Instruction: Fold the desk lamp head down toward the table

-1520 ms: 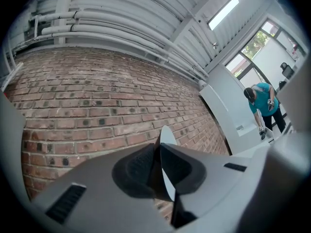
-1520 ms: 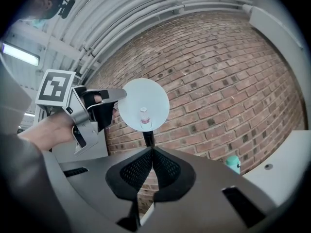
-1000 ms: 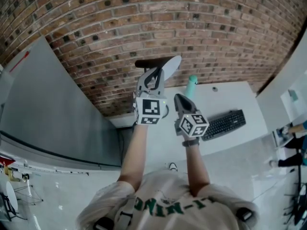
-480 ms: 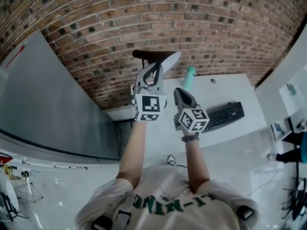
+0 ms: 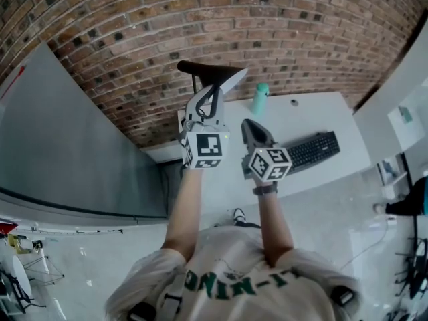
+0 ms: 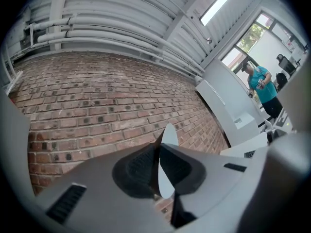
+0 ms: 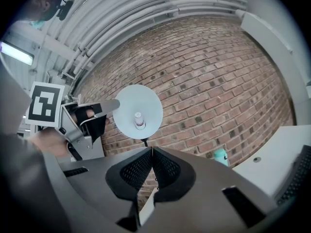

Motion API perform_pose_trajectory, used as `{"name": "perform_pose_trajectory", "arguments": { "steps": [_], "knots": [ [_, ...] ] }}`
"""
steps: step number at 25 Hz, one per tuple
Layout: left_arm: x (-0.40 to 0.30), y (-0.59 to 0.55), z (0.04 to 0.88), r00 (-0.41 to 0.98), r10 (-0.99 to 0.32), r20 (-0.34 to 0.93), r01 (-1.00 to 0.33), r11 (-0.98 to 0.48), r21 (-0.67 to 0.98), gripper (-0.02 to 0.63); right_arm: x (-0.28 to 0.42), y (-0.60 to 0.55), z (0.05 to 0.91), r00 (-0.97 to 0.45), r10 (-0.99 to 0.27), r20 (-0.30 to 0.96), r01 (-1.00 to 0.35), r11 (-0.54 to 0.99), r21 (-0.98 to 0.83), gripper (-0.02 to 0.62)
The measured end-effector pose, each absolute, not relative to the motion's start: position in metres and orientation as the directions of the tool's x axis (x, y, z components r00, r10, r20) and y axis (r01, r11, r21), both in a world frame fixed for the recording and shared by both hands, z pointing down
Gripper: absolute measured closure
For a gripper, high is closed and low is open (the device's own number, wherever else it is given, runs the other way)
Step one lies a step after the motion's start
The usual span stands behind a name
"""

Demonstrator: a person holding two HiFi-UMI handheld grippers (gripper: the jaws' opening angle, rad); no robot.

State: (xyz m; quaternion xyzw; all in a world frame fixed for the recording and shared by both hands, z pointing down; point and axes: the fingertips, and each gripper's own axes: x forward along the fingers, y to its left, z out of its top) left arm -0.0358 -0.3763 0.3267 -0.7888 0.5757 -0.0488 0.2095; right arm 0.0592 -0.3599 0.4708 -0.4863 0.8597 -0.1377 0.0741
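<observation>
- Our left gripper [image 6: 159, 168] clamps the rim of the round white desk lamp head [image 6: 169, 136].
- Our right gripper [image 7: 152, 153] hangs nearby, jaws together, empty.

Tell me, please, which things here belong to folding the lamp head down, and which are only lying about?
Belong to the job:
- lamp head
- left gripper, shut on the head's rim
- right gripper, shut, holding nothing
- white table

Only lying about:
- teal bottle, on the table
- keyboard, on the table
</observation>
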Motion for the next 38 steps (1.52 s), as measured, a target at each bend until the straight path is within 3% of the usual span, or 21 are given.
{"name": "perform_pose_trajectory", "arguments": {
  "steps": [38],
  "knots": [
    [-0.023,-0.373,0.485,0.274,-0.961,0.042,-0.799,-0.251,-0.546,0.546,0.078,-0.351,0.517,-0.527,-0.847,0.076,-0.796,0.46,-0.392,0.589]
  ]
}}
